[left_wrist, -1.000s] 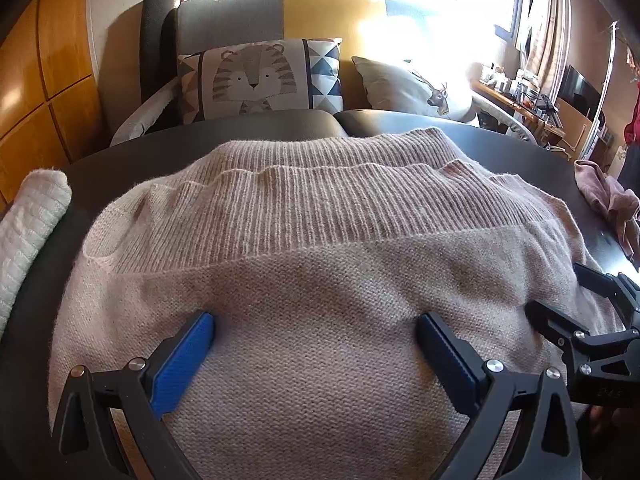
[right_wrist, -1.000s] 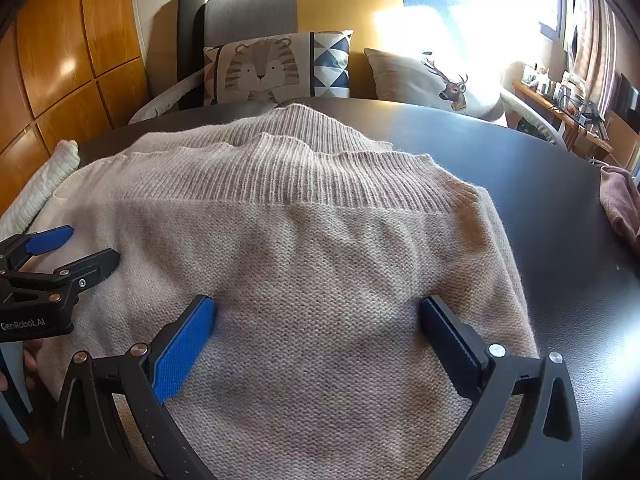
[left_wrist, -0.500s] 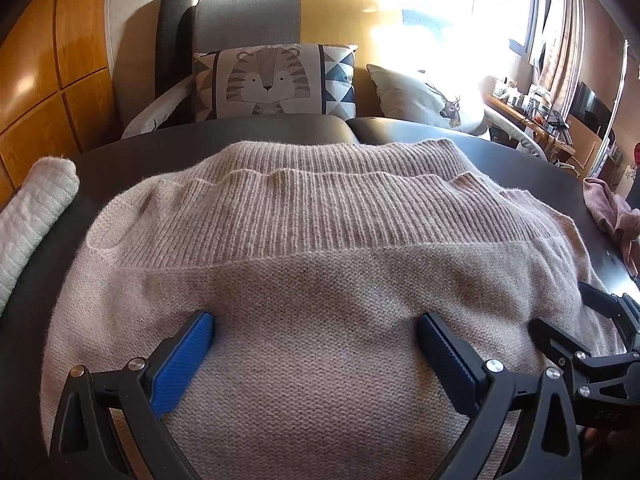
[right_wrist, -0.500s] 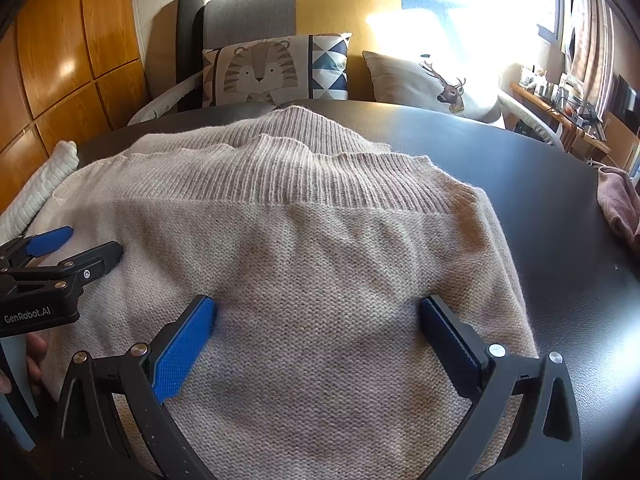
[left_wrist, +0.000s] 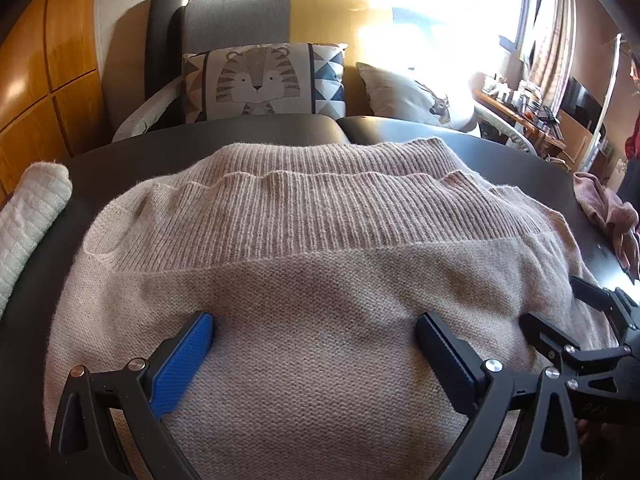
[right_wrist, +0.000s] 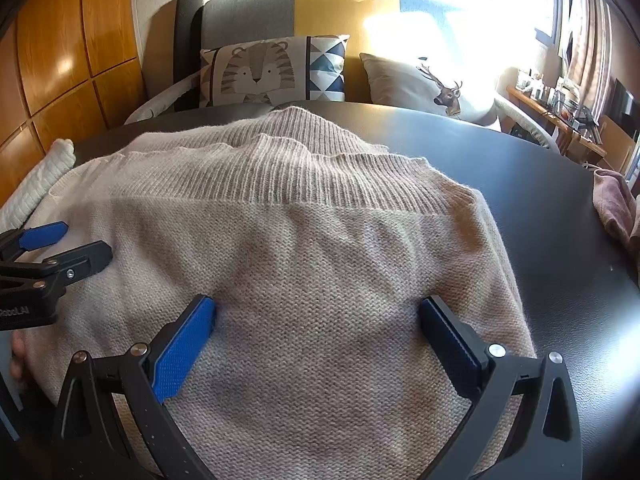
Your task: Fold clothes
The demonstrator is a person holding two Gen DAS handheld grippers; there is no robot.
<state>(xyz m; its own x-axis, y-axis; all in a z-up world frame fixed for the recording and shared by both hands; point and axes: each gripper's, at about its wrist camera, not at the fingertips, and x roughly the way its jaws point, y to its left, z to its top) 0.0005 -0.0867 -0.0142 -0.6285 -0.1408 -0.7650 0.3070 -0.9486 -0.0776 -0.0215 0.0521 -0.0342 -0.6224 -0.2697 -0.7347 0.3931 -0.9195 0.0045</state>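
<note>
My left gripper (left_wrist: 314,330) stood released, its jaws spread wide with nothing between them, the blue pads (left_wrist: 182,360) pressing down on the beige sweater (left_wrist: 320,280). My right gripper (right_wrist: 318,316) was the same: jaws wide apart, resting on the knit and grasping nothing. In the left wrist view the right gripper showed at 4 o'clock, over the sweater's right edge; in the right wrist view the left one (right_wrist: 60,246) showed at 9 o'clock, over the left edge, with fingers of the person's hand (right_wrist: 18,354) just under it.

The sweater lay flat on the dark round table (right_wrist: 540,200), filling most of the near half, its ribbed band (left_wrist: 312,216) running across at 12 o'clock. A white knitted cloth (left_wrist: 28,216) lay at 9 o'clock, just beside the sweater. A pink cloth (left_wrist: 608,216) sat at 3 o'clock, near the table's edge and apart from the sweater. Beyond the table at 12 o'clock stood a sofa with a tiger cushion (left_wrist: 260,80) and a deer cushion (right_wrist: 432,84).
</note>
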